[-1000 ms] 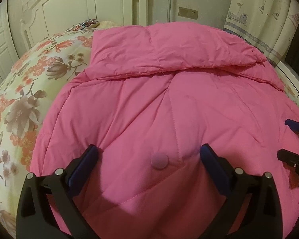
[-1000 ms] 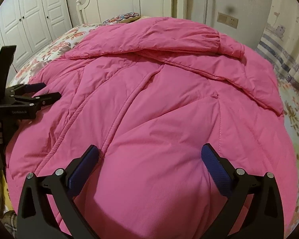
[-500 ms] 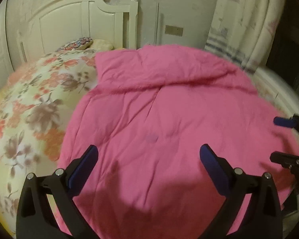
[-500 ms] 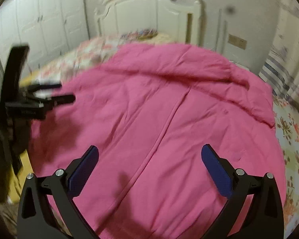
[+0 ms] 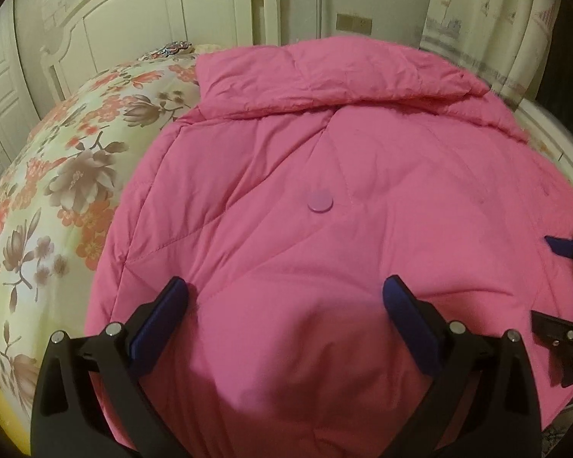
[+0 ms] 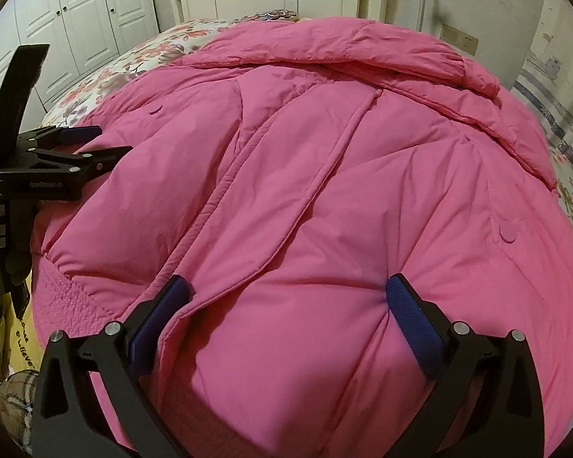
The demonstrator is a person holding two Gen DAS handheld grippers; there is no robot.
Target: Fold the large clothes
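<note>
A big pink padded jacket (image 5: 343, 198) lies spread on the bed, collar end folded over at the far side; it also fills the right wrist view (image 6: 324, 191). A round pink snap button (image 5: 320, 200) sits on its left panel, and another (image 6: 507, 233) shows on the right. My left gripper (image 5: 286, 297) is open just above the jacket's near hem, holding nothing. My right gripper (image 6: 286, 294) is open, its fingertips (image 6: 399, 294) pressing into the padded fabric near the front placket. Each gripper shows at the edge of the other's view (image 6: 76, 145), (image 5: 565, 286).
A floral bedsheet (image 5: 68, 175) covers the bed left of the jacket. A white headboard (image 5: 164, 19) and wall stand behind. White wardrobe doors (image 6: 68, 11) are at far left. A curtain (image 5: 489, 11) hangs at right. The bed's near edge lies below the grippers.
Both grippers rose and pulled back from the jacket, then came down close to its near hem again. Both stayed open. The jacket has not moved.
</note>
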